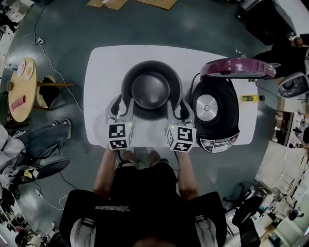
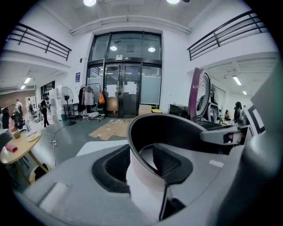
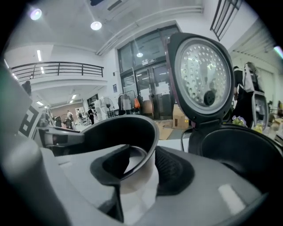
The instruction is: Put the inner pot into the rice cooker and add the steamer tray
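The dark inner pot (image 1: 151, 89) hangs over the white table (image 1: 101, 72), held by its rim on both sides. My left gripper (image 1: 122, 107) is shut on the pot's left rim (image 2: 146, 128), one pad outside the wall and one inside. My right gripper (image 1: 177, 109) is shut on the right rim (image 3: 148, 132) the same way. The black rice cooker (image 1: 231, 113) stands just right of the pot with its maroon lid (image 1: 237, 68) up and its well (image 3: 239, 150) showing. The lid's inner plate (image 3: 201, 75) faces the right gripper view. I see no steamer tray.
A small yellow item (image 1: 247, 98) lies on the table behind the cooker. A round wooden side table (image 1: 21, 89) and a stool (image 1: 48, 91) stand off to the left. Cardboard (image 1: 108, 3) lies on the floor beyond the table. The person stands at the table's near edge.
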A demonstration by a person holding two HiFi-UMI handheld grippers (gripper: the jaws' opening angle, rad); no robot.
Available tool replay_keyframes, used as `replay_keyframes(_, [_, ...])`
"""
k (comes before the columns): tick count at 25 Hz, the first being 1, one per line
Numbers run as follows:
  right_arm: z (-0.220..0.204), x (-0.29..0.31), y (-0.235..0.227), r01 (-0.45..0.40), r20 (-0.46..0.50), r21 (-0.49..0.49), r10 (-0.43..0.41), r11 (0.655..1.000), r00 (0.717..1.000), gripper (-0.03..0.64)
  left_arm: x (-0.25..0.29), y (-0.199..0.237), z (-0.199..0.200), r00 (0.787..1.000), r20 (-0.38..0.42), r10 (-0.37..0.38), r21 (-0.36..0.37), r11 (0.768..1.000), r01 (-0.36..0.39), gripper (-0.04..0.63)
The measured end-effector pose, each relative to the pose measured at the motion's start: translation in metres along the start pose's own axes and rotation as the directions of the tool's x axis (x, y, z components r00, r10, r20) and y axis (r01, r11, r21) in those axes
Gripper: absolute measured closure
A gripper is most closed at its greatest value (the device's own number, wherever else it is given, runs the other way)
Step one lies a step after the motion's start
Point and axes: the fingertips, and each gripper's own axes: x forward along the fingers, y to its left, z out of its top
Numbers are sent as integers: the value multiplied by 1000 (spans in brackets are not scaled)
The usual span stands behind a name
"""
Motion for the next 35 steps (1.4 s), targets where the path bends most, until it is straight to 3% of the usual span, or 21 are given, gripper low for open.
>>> replay_keyframes(8, [38,-54,15,101,82,20,-103,995,991,442,-36,-6,45,993,77,-94,58,994,90,426])
replay_keyframes(16, [53,-115,29,247,157,56,-253,967,955,445,-67,-21,66,970,113,-213,126,972,199,430])
replay_keyframes(27, [51,-190,52,405,225,110,-419,908,879,446,-110,-40,75,924,151,-351,205,926,318,437])
replay_keyframes(35, [43,-245,38,508,248,157,-532,847,810,448,-128,-87,83,868,179,-463,258,874,412,440])
